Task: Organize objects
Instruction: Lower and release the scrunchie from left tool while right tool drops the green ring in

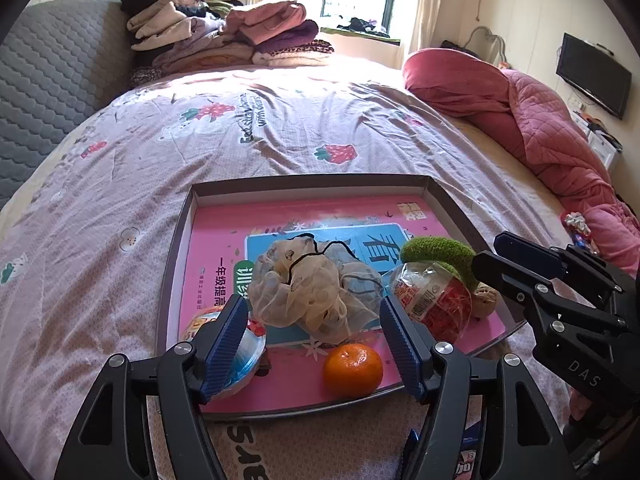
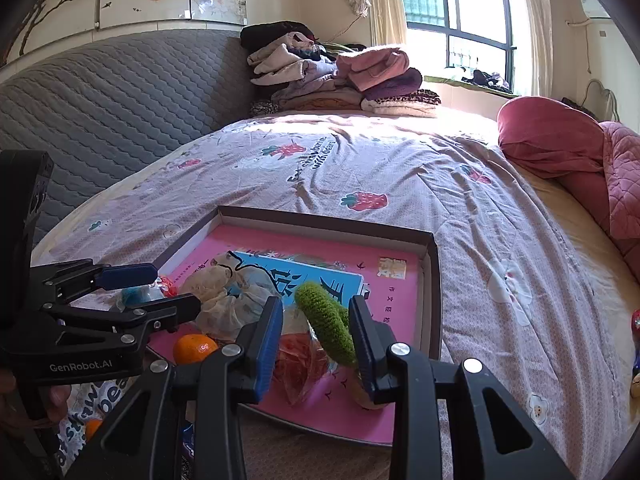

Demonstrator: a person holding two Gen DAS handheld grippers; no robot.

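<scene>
Spread across the bed [image 1: 280, 128], a strawberry-print quilt carries a shallow tray [image 1: 176, 264] lined with a pink book [image 1: 224, 224]. Left gripper [image 1: 312, 340] is held spread around a mesh bag [image 1: 312, 292], above a tangerine [image 1: 353, 368]. Right gripper [image 2: 316, 344] is held spread around a green crocheted toy [image 2: 324, 316].

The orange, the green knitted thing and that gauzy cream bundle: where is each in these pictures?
orange [image 1: 353, 369]: left wrist view, middle of its peel.
green knitted thing [image 2: 325, 316]: right wrist view, middle of its curved body.
gauzy cream bundle [image 1: 316, 292]: left wrist view, centre of the crumpled fabric.
</scene>
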